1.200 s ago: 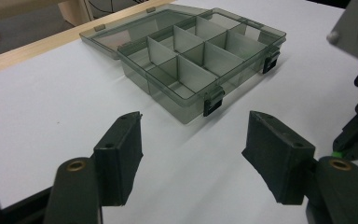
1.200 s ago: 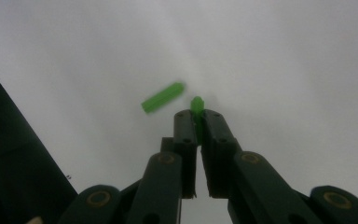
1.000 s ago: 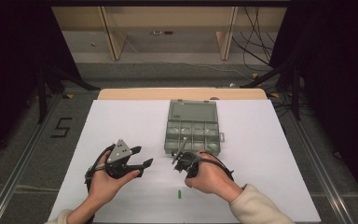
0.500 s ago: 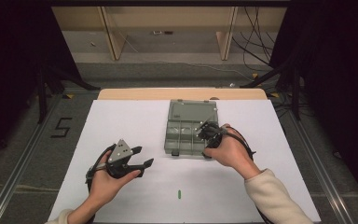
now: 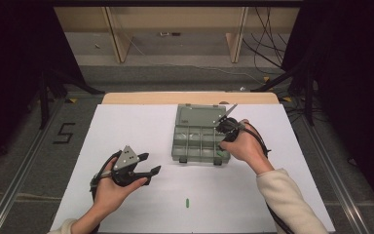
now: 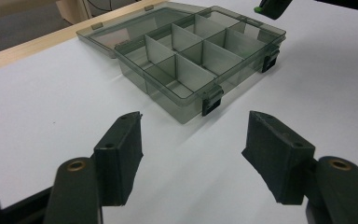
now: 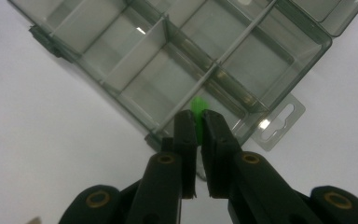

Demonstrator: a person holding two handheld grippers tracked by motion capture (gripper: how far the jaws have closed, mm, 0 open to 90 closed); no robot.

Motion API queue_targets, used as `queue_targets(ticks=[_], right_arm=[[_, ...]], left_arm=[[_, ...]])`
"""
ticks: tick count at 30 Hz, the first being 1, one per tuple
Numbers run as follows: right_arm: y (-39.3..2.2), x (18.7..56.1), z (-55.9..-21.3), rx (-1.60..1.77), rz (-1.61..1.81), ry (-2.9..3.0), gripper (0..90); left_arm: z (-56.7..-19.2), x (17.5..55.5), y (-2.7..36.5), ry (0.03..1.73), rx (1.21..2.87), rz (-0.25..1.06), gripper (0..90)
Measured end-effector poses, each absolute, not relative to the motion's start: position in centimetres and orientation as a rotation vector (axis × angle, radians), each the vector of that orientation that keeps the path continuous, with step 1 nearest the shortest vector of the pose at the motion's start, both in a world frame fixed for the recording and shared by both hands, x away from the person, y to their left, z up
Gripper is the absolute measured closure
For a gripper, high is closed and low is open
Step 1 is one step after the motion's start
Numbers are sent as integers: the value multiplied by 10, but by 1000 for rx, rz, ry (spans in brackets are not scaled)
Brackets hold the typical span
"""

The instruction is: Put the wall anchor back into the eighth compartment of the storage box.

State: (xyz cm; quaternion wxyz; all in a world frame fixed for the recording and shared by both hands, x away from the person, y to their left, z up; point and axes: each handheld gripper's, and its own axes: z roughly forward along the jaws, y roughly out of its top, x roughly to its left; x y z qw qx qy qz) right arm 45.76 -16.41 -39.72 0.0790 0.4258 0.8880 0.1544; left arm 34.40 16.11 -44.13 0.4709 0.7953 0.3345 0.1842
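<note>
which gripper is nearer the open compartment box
Right. The right gripper, shut on a small green piece, hangs over the compartment box; the left gripper, open, sits apart on the table's near-left.

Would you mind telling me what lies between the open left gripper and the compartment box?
Nothing: in the left gripper view, only bare white table separates the left gripper from the compartment box. The high view agrees.

Green piece pinched between nearly closed jaws above the compartment box's near corner cell
</note>
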Motion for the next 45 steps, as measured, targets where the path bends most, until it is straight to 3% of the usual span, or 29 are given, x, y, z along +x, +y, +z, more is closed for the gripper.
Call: queue_targets(ticks=[19,28,37,45], right_arm=[[-166,465,-412,1270,365,2668,843],[-162,461,-408,1252,381,2659,730],[-138,431,-396,1230,486,2765,627],[-107,402,-403,1182,493,2890,602]], left_arm=[[-441,344,161,814,1947,445,362],[-441,344,161,816,1948,446,362],[-441,343,162,812,1950,451,363],[-441,343,161,815,1949,456,363]])
